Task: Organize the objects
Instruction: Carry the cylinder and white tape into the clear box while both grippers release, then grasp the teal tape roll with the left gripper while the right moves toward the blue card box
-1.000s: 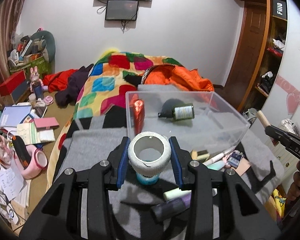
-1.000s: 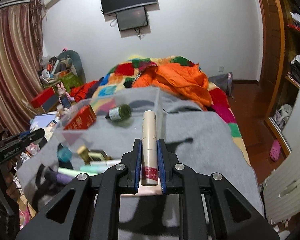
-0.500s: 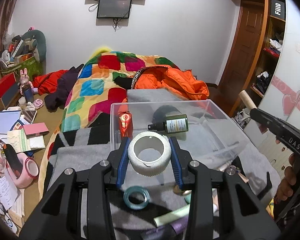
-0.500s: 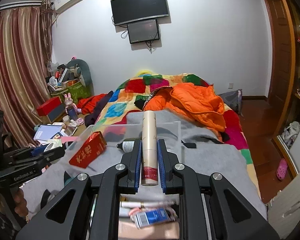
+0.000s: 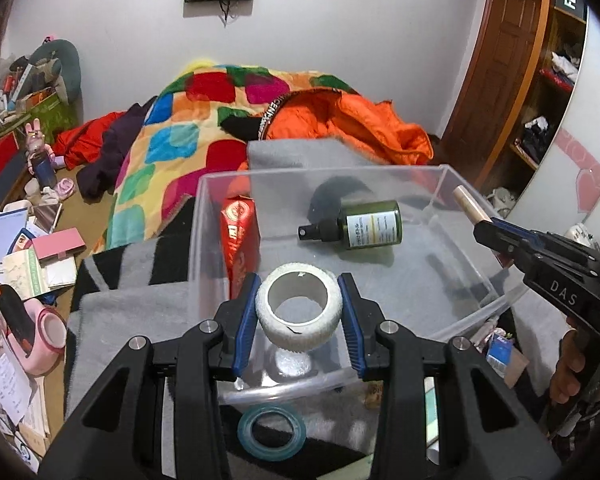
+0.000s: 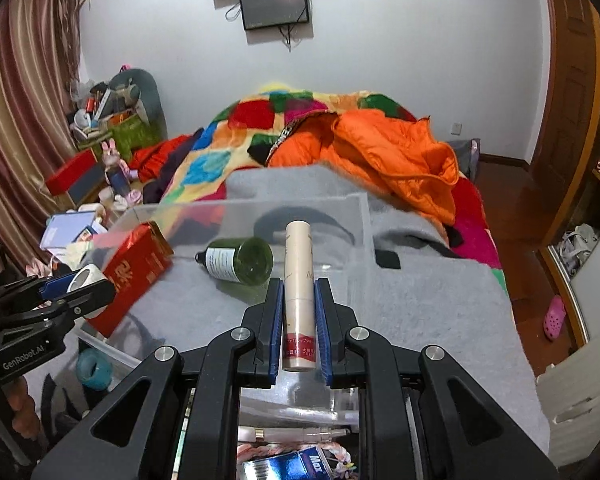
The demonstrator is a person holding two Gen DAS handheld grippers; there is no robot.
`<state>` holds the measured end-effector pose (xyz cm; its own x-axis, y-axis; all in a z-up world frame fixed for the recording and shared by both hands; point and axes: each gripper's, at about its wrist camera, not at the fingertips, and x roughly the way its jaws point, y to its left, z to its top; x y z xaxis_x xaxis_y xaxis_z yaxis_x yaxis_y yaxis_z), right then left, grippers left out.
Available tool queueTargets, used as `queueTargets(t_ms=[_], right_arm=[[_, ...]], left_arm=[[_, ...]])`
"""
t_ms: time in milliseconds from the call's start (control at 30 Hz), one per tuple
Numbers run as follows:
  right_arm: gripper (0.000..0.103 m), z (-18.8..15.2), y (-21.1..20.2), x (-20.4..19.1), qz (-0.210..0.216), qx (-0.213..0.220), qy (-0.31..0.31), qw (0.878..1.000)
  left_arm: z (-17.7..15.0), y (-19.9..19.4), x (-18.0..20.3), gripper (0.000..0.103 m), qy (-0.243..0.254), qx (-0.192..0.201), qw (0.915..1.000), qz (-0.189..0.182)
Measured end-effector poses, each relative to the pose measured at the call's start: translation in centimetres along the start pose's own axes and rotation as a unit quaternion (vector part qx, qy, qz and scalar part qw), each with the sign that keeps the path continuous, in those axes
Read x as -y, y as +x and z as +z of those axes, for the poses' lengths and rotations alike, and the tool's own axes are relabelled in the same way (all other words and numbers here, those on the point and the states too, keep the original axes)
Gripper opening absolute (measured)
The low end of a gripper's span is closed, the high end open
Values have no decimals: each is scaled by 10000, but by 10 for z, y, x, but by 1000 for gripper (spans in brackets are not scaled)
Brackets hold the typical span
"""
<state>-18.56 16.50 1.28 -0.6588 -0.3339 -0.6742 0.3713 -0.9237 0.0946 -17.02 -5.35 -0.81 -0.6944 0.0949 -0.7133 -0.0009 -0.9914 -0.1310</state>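
I have moved both grippers over the bin (image 5: 452,176): left gripper (image 5: 299,312) squeezes tape (image 5: 299,306), right gripper (image 6: 298,312) squeezes a tube (image 6: 298,280); bottle (image 6: 240,258) at 11 o'clock. Next, drop.

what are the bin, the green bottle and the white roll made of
Bin: clear glossy plastic, since the blanket shows through its walls.
Green bottle: translucent dark green, plastic or glass, with a paper label and black spray cap.
White roll: rough, matte outside, probably fabric or foam tape.

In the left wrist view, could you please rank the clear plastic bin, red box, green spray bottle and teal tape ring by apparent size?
1. Clear plastic bin
2. Red box
3. Green spray bottle and teal tape ring: similar; the ring lies nearer the camera, so unranked.
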Motion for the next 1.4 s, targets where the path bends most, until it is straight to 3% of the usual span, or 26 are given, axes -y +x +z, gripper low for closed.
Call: queueTargets(t_ms=[200, 467, 667, 733, 800, 900, 1100, 1300, 1400], right_arm=[[14, -2, 9, -6, 64, -116, -171, 9998], [14, -6, 14, -17, -156, -213, -541, 9982], [14, -6, 13, -15, -103, -271, -481, 9984], [14, -6, 13, -15, -94, -308, -482, 9983], [15, -6, 12, -14, -58, -335, -471, 9983], [22, -7, 10, -14, 31, -364, -440, 9984], [41, -9, 1, -12, 178, -330, -351, 9987], [66, -6, -25, -13, 321, -8, -322, 9990], [72, -5, -40, -17, 345, 187, -367, 9986]], left_arm=[[2, 11, 3, 38, 109, -177, 9998, -66], [3, 14, 6, 42, 189, -290, 9994, 14], [3, 12, 7, 51, 193, -307, 9993, 86], [3, 9, 7, 62, 184, -316, 9993, -32], [1, 4, 11, 68, 272, -235, 9993, 78], [-2, -4, 18, 70, 477, -91, 9984, 275], [-5, -24, 20, 89, 510, 123, 9982, 279], [-9, -47, 18, 96, 494, 365, 9975, 358], [-13, -54, 11, 97, 388, 376, 9981, 310]])
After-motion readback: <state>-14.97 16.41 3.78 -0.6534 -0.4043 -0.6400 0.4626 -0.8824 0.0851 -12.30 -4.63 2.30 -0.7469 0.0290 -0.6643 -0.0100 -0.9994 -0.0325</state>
